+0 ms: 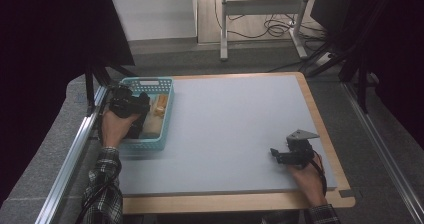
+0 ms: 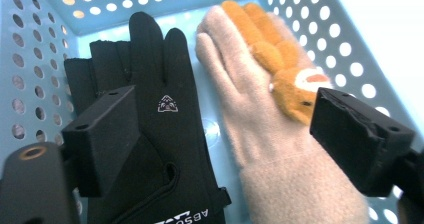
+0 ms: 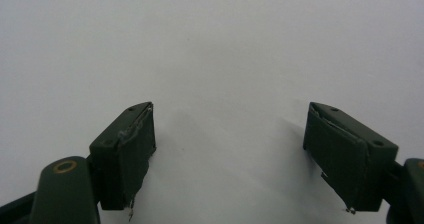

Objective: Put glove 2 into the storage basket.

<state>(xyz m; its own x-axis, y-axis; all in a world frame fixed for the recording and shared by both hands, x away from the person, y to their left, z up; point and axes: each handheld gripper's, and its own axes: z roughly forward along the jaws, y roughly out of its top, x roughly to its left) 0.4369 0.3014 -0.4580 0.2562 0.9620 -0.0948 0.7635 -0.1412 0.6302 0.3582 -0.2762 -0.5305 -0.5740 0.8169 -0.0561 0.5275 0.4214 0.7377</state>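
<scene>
Nearest the table's wooden front edge (image 1: 225, 202): right gripper (image 1: 284, 155), held low over the bare grey mat (image 1: 230, 129), well apart from the basket; jaws spread wide, nothing between them, as the right gripper view (image 3: 227, 149) confirms.

Left of that, over the basket: left gripper (image 1: 131, 105), hovering above the near half of the pale blue perforated plastic basket (image 1: 167, 114); jaws parted (image 2: 220, 134), pads clear of the fabric below, gripping nothing.

Basket floor, left side: black synthetic glove with a small white logo (image 2: 165, 129), lying flat, fingers pointing toward the basket's far wall, directly beneath the left jaw.

Basket floor, right side: beige fleece glove (image 2: 260, 144), flat, touching the black glove along its edge, also pointing toward the far wall.

On the beige glove: orange plush patch shaped like a small animal face (image 2: 280, 69), toward the basket's right wall.

Beyond the basket: bare mat up to the table's far edge, then floor, a metal frame and cables (image 1: 270, 29).

Progress: both gloves judged already settled inside the basket, released; mat outside the basket holding no further items; left to do, apparently, only drawing the left gripper clear.
</scene>
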